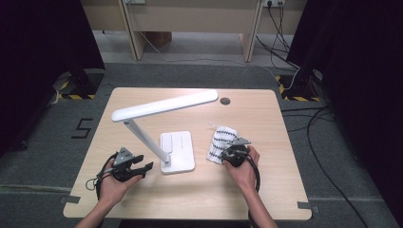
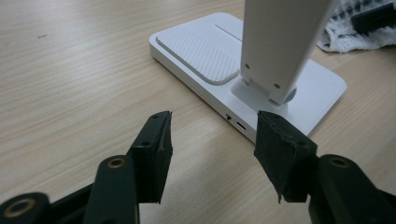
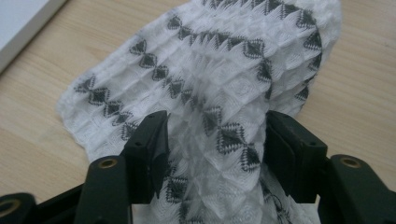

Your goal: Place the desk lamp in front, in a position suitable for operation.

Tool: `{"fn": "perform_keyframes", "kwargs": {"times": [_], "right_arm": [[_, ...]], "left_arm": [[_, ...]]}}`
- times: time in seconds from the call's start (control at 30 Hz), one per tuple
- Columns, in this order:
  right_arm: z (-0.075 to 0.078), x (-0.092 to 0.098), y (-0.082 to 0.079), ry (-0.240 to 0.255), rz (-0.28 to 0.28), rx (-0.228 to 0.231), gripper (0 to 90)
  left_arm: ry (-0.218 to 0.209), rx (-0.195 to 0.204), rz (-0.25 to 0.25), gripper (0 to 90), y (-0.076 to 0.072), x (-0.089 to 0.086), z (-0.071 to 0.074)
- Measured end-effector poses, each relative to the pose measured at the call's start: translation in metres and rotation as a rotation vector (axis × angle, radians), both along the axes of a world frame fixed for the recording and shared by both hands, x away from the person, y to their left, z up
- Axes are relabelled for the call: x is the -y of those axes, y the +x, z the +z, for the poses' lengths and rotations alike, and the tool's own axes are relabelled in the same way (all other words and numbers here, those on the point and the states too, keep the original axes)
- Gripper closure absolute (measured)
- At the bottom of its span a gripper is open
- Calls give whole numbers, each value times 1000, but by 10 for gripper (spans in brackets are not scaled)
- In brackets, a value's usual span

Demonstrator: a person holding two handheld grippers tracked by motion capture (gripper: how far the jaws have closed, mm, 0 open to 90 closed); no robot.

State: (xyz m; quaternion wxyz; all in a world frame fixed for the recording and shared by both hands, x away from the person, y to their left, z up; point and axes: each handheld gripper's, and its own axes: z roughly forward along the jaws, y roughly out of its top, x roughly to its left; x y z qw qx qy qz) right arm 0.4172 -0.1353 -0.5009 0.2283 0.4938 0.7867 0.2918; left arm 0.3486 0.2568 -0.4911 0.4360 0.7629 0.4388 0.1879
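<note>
Cloth lies between the right gripper's wide fingers; left gripper gapes beside lamp base.

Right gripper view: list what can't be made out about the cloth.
- Cloth: near end cut off by the bottom edge and hidden behind the right gripper, whose jaws stand apart around a raised fold.
- High view: cloth partly hidden by that gripper; pattern too small to read.

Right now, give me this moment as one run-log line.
left gripper: open, empty, near lamp base | right gripper: open, jaws either side of cloth fold | lamp: upright on table
</note>
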Motion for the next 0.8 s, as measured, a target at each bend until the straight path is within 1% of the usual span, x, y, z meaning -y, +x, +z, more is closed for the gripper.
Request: {"fn": "perform_keyframes", "kwargs": {"times": [0.1,0.23,0.37,0.47,0.53,0.6,0.63,0.7,0.8], "right_arm": [[-2,-1,0,-28,7,3,488],[-2,0,1,-37,5,3,562],[-4,1,0,-49,14,25,730],[-4,1,-2,-46,22,25,783],[-2,0,-4,-21,35,2,798],[1,-2,-8,16,64,-7,804],[2,-5,-12,31,77,-4,805],[5,-11,-20,46,109,15,806],[12,-23,-37,66,166,37,807]], "left_arm": [[-16,10,2,432,-6,-1,3],[-23,24,-9,424,-11,-2,6],[-37,31,-14,425,-15,-3,7],[-41,37,-20,432,-19,-2,9],[-39,38,-26,436,-21,-1,9],[-36,40,-36,434,-24,0,10],[-36,40,-41,433,-25,1,10],[-37,39,-52,430,-27,3,10],[-40,42,-71,424,-29,8,12]]}}
